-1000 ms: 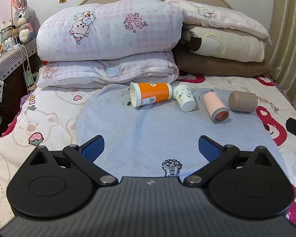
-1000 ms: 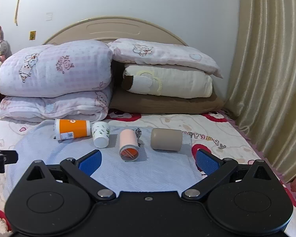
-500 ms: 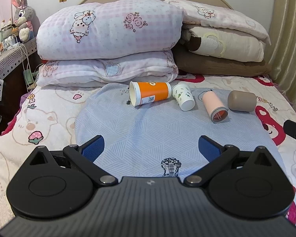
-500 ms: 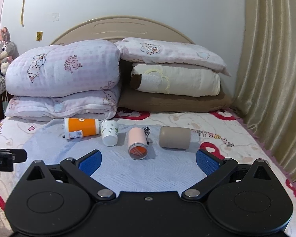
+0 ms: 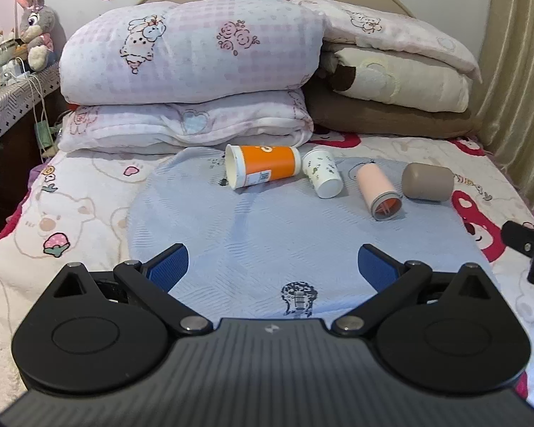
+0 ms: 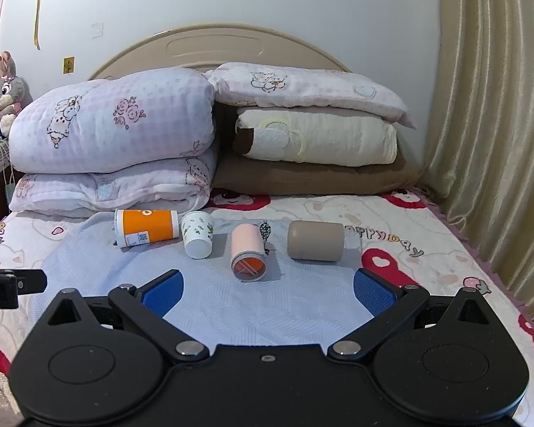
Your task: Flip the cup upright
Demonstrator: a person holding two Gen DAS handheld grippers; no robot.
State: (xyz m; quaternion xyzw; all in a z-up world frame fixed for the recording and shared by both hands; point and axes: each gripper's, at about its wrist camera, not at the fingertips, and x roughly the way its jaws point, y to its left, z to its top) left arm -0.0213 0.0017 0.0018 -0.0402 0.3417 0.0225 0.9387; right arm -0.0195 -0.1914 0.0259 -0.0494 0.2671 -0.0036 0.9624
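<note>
Several cups lie on their sides in a row on a light blue mat [image 5: 267,235] on the bed: an orange paper cup [image 5: 263,170] [image 6: 147,227], a small white patterned cup [image 5: 322,177] [image 6: 197,235], a pink cup [image 5: 376,190] [image 6: 247,251] with its mouth toward me, and a taupe cup [image 5: 427,181] [image 6: 315,241]. My left gripper [image 5: 272,267] is open and empty, well short of the cups. My right gripper [image 6: 267,290] is open and empty, just short of the pink cup.
Stacked pillows and folded quilts [image 5: 192,71] [image 6: 313,135] sit right behind the cups against the headboard. A curtain [image 6: 495,114] hangs on the right. A cluttered side table with a plush rabbit [image 5: 35,25] stands on the left. The other gripper's tip shows at each view's edge [image 5: 527,245] [image 6: 10,284].
The right gripper has tilted upward and drifted slightly right; the cups sit lower in its view. The left gripper has barely moved. No cup has moved.
</note>
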